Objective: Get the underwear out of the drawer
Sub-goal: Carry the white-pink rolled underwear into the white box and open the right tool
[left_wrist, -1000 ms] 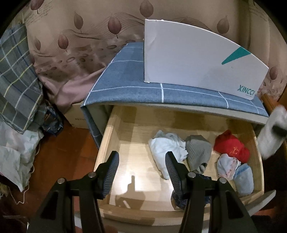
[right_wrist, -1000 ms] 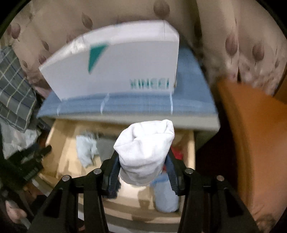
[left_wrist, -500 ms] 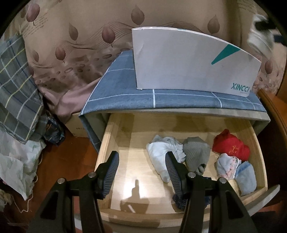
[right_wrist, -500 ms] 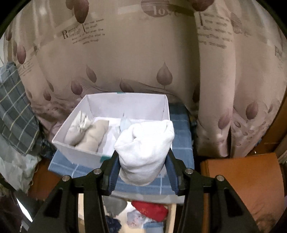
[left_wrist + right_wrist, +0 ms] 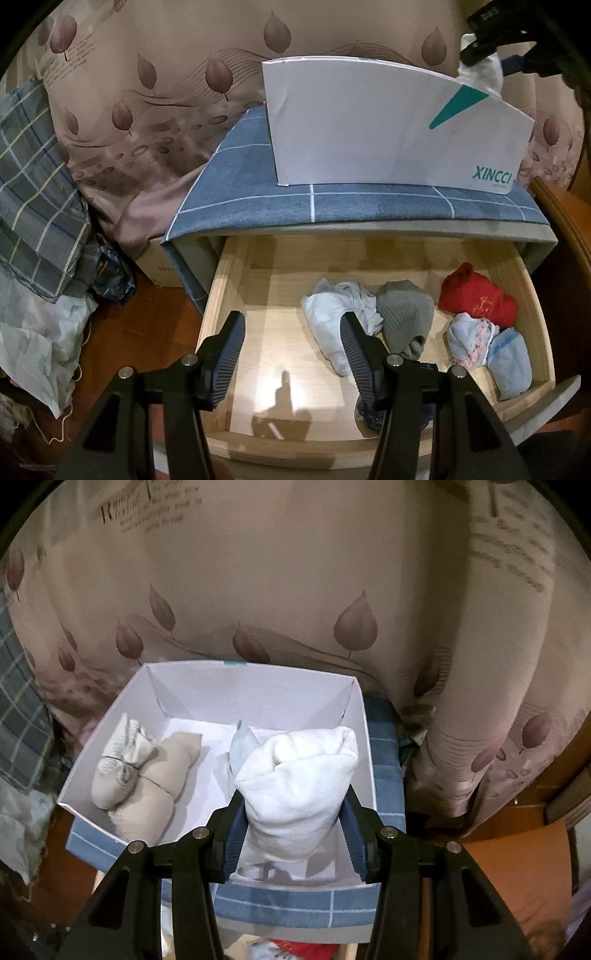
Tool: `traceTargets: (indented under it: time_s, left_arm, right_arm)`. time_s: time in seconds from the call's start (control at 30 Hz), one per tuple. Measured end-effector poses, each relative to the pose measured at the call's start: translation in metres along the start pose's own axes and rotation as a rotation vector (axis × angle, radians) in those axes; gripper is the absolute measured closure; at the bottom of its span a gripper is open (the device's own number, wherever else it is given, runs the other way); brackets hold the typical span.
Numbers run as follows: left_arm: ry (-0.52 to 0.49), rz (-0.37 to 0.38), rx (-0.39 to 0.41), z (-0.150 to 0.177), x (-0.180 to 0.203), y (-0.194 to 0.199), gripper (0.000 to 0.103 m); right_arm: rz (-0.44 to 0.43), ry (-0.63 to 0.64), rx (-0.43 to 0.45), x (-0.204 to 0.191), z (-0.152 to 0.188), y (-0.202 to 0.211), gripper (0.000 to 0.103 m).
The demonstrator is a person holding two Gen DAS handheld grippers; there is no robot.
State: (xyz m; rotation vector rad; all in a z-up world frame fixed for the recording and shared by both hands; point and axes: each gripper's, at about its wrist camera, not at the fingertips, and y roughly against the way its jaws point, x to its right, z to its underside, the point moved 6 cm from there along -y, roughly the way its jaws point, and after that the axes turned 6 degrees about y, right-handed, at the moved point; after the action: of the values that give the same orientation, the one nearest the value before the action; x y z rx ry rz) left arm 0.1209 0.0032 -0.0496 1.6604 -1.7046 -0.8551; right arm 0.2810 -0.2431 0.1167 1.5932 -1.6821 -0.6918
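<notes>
My right gripper (image 5: 291,812) is shut on a rolled white underwear piece (image 5: 299,782) and holds it over the right end of the white box (image 5: 110,716). In the left wrist view that gripper and bundle (image 5: 484,74) show above the box's right corner. My left gripper (image 5: 291,343) is open and empty above the open wooden drawer (image 5: 236,288). In the drawer lie a white piece (image 5: 332,306), a grey one (image 5: 406,314), a red one (image 5: 476,299), a patterned one (image 5: 469,339), a light blue one (image 5: 509,362) and a dark one (image 5: 369,417).
The white box (image 5: 369,122) stands on a blue checked cloth (image 5: 258,195) atop the cabinet and holds two beige rolls (image 5: 147,775) and a pale blue piece (image 5: 240,746). A leaf-print curtain (image 5: 295,590) hangs behind. Plaid cloth (image 5: 33,192) and bags lie at left.
My right gripper carried the white underwear up from beside the drawer to over the white box. My left gripper stayed open over the drawer, with only a slight shift in view.
</notes>
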Motion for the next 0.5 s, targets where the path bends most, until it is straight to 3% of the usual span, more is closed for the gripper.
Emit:
traceTargets:
  time_s: [0.5]
  left_arm:
    - [0.001, 0.001, 0.001, -0.001, 0.0, 0.0, 0.048]
  right_arm:
    - [-0.004, 0.019, -0.094, -0.014, 0.011, -0.045, 0.059]
